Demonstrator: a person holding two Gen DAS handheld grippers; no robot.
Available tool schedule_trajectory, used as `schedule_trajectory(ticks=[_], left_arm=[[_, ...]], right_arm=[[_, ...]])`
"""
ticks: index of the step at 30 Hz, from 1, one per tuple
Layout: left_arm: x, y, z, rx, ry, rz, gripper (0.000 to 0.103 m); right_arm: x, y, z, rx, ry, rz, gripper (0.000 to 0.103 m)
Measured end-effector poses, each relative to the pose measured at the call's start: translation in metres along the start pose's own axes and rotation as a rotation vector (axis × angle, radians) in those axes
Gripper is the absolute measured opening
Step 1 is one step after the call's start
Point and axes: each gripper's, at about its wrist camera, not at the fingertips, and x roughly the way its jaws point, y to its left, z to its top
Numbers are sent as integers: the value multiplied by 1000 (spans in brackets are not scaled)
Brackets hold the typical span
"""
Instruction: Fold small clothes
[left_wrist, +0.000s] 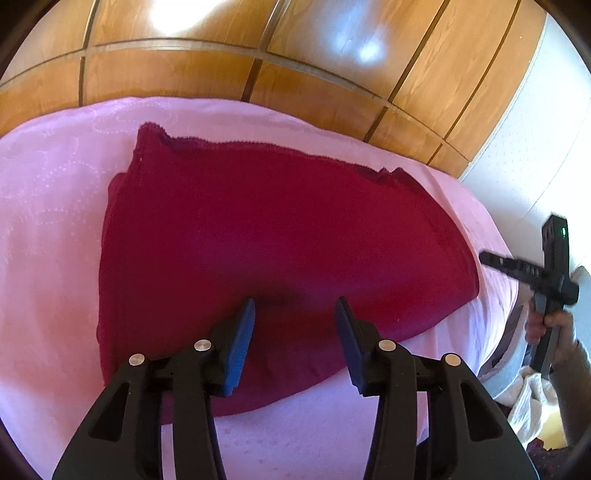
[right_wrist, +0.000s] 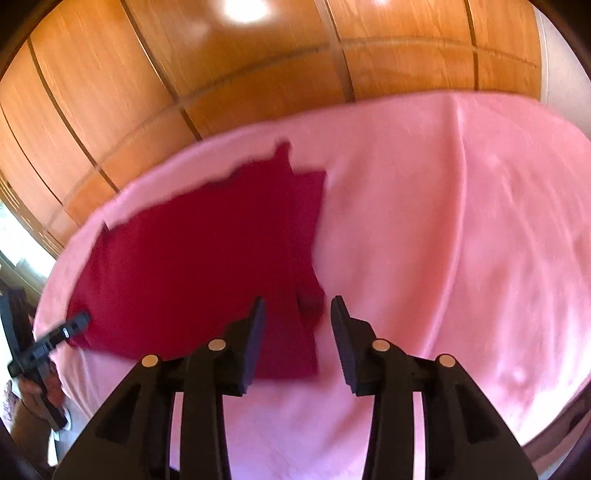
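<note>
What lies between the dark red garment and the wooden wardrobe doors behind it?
Only bare pink bedcover separates the dark red garment from the wooden wardrobe doors, in the left wrist view.

My left gripper (left_wrist: 295, 310) points forward and downward, jaws parted, nothing between the pads. My right gripper (right_wrist: 297, 310) is likewise parted and empty. My right hand (left_wrist: 554, 332) grips its handle at the right side; right wrist view is motion-blurred.

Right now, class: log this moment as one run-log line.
left claw: open, over red garment | right claw: open | garment: flat on pink sheet
</note>
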Motion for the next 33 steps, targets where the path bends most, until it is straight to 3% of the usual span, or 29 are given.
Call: schedule_trajectory(ticks=[9, 10, 11, 13, 16, 19, 21, 28, 33], left_arm=[[6, 1, 11, -7, -8, 40, 44], [7, 1, 14, -5, -12, 44, 52], [6, 0, 14, -4, -20, 52, 59], [7, 0, 19, 7, -44, 83, 60], [12, 8, 23, -8, -40, 142, 60], [25, 22, 26, -60, -23, 193, 60], [32, 22, 30, -53, -24, 227, 60], [31, 16, 46, -54, -38, 253, 60], [34, 25, 76, -76, -69, 258, 60]], right_arm=[[84, 17, 71, 22, 23, -97, 46], [92, 18, 76, 21, 36, -91, 42], [99, 20, 79, 8, 49, -90, 26], [102, 27, 81, -36, 43, -119, 6], [96, 30, 81, -69, -10, -195, 6], [121, 13, 70, -50, 35, -269, 5], [130, 15, 65, -58, 19, -293, 6], [128, 14, 63, -40, 6, -252, 9], [125, 8, 63, -15, -10, -234, 9]])
